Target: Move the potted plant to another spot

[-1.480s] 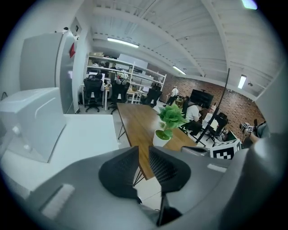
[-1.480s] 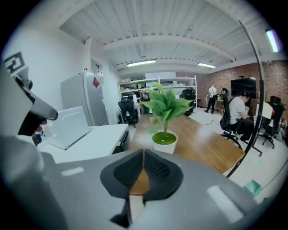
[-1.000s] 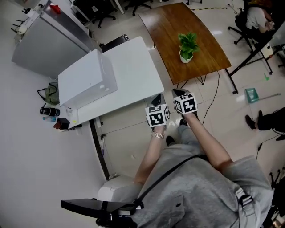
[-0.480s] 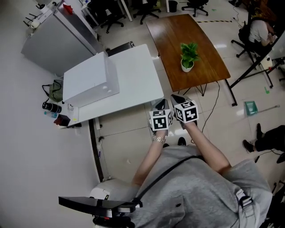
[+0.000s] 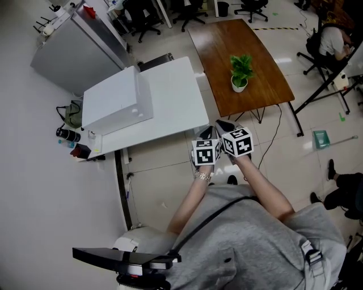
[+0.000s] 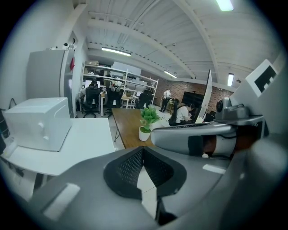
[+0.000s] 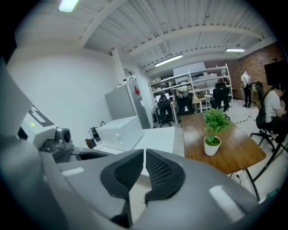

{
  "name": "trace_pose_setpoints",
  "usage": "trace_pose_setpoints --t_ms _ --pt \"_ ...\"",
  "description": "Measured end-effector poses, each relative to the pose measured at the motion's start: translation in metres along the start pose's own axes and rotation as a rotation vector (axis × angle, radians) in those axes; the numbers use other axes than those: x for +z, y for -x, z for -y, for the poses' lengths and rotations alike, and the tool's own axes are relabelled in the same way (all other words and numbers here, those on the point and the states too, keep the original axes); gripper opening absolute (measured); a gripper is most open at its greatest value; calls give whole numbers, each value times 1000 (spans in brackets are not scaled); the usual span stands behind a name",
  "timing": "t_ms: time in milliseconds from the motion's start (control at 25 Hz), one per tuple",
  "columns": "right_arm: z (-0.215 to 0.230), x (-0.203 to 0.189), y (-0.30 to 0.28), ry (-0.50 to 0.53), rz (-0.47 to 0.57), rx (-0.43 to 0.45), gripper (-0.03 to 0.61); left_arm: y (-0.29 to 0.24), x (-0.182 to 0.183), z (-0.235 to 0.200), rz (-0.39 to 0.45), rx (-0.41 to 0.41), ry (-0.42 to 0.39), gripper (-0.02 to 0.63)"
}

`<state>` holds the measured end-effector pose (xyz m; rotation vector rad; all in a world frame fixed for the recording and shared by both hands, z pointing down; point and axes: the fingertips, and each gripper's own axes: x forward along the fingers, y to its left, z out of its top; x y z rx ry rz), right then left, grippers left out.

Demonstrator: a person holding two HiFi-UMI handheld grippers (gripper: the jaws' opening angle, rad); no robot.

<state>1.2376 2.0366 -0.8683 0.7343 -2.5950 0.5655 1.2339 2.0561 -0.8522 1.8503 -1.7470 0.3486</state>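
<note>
Both grippers are shut and empty: the left gripper [image 6: 143,155] shows its dark ribbed pads pressed together with only floor behind them, and the right gripper [image 7: 144,158] has its pads meeting along a thin line, nothing between. From the head view the left gripper [image 5: 206,132] and right gripper [image 5: 223,124] are held side by side in front of the person, their marker cubes almost touching, over the tiled floor near the corner of the white table [image 5: 172,92] and short of the near end of the wood table [image 5: 223,46]. Both point forward and somewhat down. The plant [image 5: 241,70] stands upright in its small white pot on the wood table, toward the right edge and nearer the person's end, well apart from either gripper. In the left gripper view the plant [image 6: 147,120] sits just above the jaws, and in the right gripper view the plant [image 7: 213,129] is off to the right of them. On the white table lies a large white box [image 5: 115,102], filling its left part. Behind that stands a grey cabinet [image 5: 71,55], and office chairs [image 5: 144,13] are grouped beyond the tables.
</note>
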Motion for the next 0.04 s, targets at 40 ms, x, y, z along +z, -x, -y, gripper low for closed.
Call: trace_pose_setpoints --t_ms 40 --pt "1 0 1 -1 1 1 0 0 0 2 -1 -4 1 6"
